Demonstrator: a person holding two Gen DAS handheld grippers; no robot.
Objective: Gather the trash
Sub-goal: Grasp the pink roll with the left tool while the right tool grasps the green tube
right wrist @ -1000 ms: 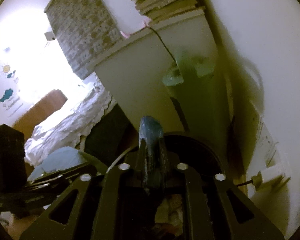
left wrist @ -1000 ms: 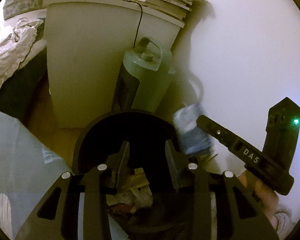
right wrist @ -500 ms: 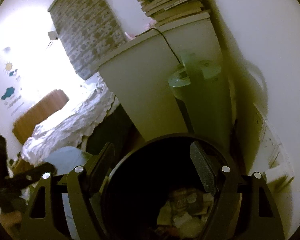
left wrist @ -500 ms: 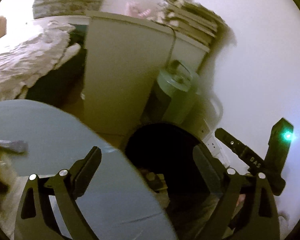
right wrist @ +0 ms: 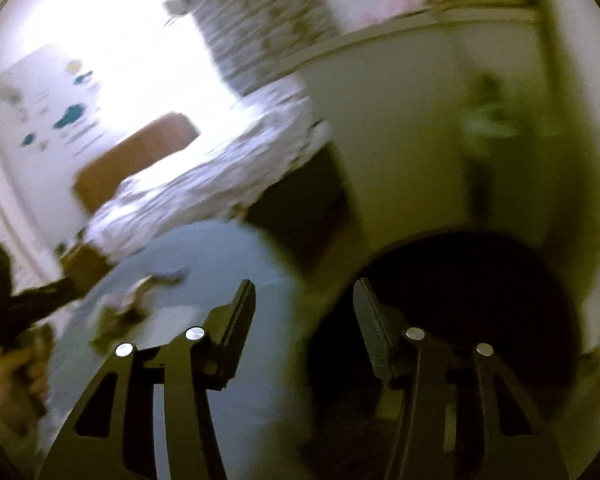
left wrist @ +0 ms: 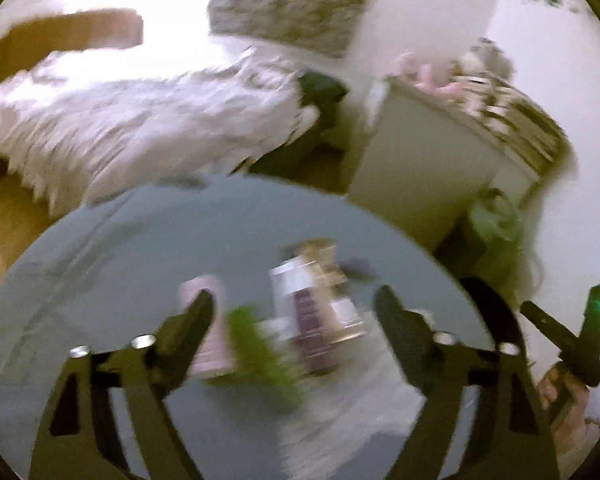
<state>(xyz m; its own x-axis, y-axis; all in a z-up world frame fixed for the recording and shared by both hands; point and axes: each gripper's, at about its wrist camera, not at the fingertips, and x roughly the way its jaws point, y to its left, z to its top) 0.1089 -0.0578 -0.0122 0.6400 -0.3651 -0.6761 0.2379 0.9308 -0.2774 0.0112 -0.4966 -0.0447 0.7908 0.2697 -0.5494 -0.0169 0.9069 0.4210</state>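
Blurred trash lies on the round grey table (left wrist: 112,248): a white and purple container (left wrist: 312,312), a green wrapper (left wrist: 260,348), a pink piece (left wrist: 204,292) and a gold wrapper (left wrist: 320,252). My left gripper (left wrist: 296,316) hovers over them, its jaws closing with nothing pressed between the pads. The black bin (right wrist: 480,280) stands below the table edge at the right. My right gripper (right wrist: 304,304) hangs over the gap between table (right wrist: 204,256) and bin, jaws closing and empty. The right gripper (left wrist: 564,328) also shows in the left wrist view, and the left gripper (right wrist: 16,300) in the right wrist view.
A white cabinet (left wrist: 420,160) with a stack of books (left wrist: 516,120) stands by the wall, a green canister (left wrist: 496,216) beside it. A bed with a white cover (left wrist: 140,120) lies behind the table. A person's hand (right wrist: 20,368) grips the left tool.
My left gripper swung left from the bin to above the trash on the table. My right gripper let its blue piece go over the bin, then shifted left towards the table. Both narrowed after opening wide.
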